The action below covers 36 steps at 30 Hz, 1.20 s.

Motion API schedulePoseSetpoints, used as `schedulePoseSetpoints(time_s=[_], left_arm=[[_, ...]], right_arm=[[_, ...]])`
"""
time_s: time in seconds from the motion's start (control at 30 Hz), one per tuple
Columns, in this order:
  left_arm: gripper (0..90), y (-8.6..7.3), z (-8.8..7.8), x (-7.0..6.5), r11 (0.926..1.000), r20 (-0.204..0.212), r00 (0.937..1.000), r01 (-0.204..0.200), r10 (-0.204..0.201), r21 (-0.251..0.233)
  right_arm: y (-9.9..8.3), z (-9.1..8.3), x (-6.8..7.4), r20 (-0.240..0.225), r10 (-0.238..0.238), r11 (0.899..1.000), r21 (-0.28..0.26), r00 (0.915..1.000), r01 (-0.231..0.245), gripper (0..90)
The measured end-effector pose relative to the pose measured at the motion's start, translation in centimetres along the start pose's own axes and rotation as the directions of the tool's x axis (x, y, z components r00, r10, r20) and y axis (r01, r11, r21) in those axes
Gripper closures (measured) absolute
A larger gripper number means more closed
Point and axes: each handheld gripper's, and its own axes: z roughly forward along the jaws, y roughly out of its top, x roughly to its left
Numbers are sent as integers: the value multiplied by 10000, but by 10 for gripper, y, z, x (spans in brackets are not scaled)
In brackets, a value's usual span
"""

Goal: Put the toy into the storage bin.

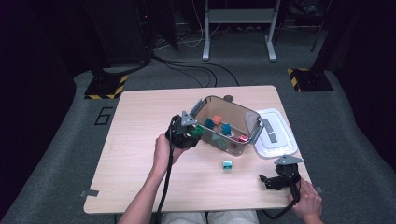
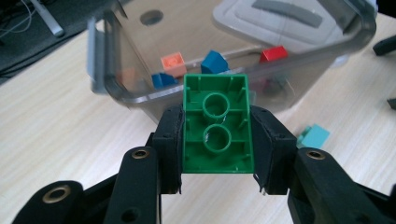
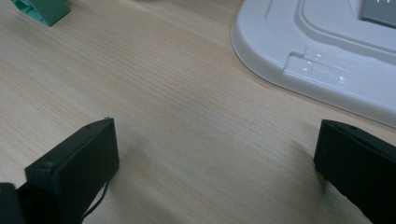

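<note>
Green brick [image 2: 216,123] clamped hollow side up between the pads of the left gripper [image 2: 217,140], held above the table [image 1: 140,140] just short of the near rim of the clear bin [image 1: 247,116], not yet over the opening. Likely next: carry over the rim and drop among the orange [image 2: 173,62], blue [image 2: 214,60] and red [image 2: 273,53] bricks inside. Risk of clipping the rim if carried too low, knocking the brick askew or nudging the bin toward the white lid [image 1: 275,133]. Risk of release too early, with the brick bouncing off the wall onto the table near the teal brick [image 1: 227,164]. Thin side walls gripped, so a slip possible on any bump. Right gripper [image 3: 215,158] resting low over bare wood near the lid, jaws wide apart, holding nothing, too far off to steady the bin.
</note>
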Motion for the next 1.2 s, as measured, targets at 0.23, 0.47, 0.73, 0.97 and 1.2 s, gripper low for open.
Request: schedulePoseSetpoints(time_s=[0.23, 0.47, 0.73, 0.97, 1.2], left_arm=[[587, 28, -6, 12, 9998, -365, 9993, -118, 112, -151], [587, 48, -1, 25, 9999, -635, 9980, -71, 66, -87], [587, 62, 21, 40, 9995, -750, 9970, 215, -196, 245], [586, 66, 43, 43, 9976, -506, 9983, 314, -283, 619], [586, 66, 69, 43, 9914, -372, 9989, 338, -293, 1267]], right_arm=[[0, 0, 0, 2, -1, 10000, 0, 10000, 1, 0], [0, 0, 0, 0, -6, 10000, -2, 10000, 6, 0], [0, 0, 0, 1, 25, 10000, 6, 10000, -25, 0], [0, 0, 0, -1, 17, 10000, 5, 10000, -17, 0], [0, 0, 0, 2, 4, 10000, 1, 10000, -4, 0]])
